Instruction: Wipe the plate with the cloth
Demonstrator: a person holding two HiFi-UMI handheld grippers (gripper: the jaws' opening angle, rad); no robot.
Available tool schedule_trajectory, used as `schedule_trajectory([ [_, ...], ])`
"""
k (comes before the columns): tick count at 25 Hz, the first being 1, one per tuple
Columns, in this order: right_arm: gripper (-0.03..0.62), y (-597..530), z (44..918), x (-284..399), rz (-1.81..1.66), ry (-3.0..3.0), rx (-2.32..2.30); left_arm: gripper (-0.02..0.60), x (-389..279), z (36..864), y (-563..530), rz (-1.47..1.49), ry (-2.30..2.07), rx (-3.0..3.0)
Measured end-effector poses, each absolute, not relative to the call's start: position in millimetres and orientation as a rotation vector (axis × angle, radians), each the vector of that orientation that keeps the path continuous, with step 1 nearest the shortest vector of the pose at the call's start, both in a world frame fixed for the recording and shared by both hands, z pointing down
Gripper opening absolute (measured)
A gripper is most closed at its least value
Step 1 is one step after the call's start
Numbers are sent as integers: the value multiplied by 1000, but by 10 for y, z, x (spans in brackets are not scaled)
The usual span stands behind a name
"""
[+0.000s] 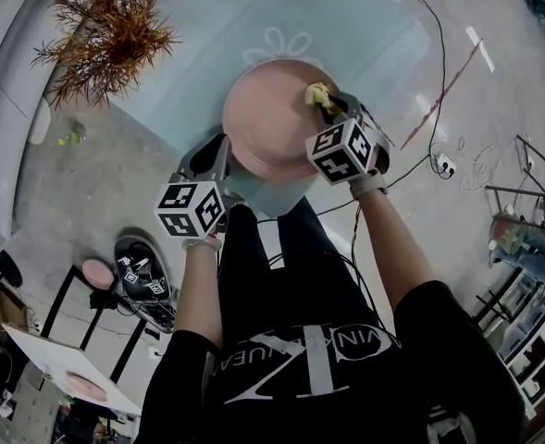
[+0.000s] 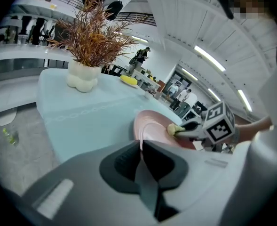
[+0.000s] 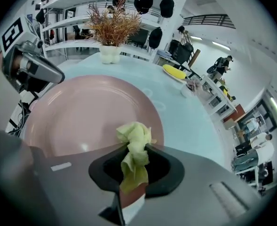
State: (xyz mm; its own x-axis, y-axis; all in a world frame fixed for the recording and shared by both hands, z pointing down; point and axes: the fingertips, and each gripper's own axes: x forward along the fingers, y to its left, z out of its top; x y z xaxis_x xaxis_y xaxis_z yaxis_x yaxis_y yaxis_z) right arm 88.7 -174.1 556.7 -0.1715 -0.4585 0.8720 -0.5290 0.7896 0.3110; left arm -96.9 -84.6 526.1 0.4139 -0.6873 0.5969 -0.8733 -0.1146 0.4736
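A round pink plate (image 1: 274,117) lies near the front edge of a pale blue-green table (image 1: 207,35). My left gripper (image 1: 221,155) is shut on the plate's near-left rim; in the left gripper view the rim (image 2: 139,134) runs down between the closed jaws (image 2: 140,149). My right gripper (image 1: 335,107) is shut on a crumpled yellow-green cloth (image 1: 319,93), which rests on the plate's right side. In the right gripper view the cloth (image 3: 135,142) bunches out of the jaws (image 3: 136,163) over the plate (image 3: 82,112), with the left gripper (image 3: 32,72) at the far left rim.
A white vase of dried brown branches (image 1: 105,35) stands at the table's back left. A yellow object (image 3: 175,72) lies farther across the table. Cables (image 1: 439,91) trail over the floor to the right. Another pink dish (image 1: 97,273) and dark gear sit on the floor at left.
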Motion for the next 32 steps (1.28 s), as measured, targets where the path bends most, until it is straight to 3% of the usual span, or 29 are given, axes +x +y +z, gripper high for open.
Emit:
schedule_trajectory([
  [15, 77, -900, 5605, 924, 331, -1815, 649, 0, -970, 5265, -841, 255, -1299, 1837],
  [32, 80, -437, 5601, 135, 326, -1911, 401, 0, -982, 5260, -847, 241, -1293, 1811],
])
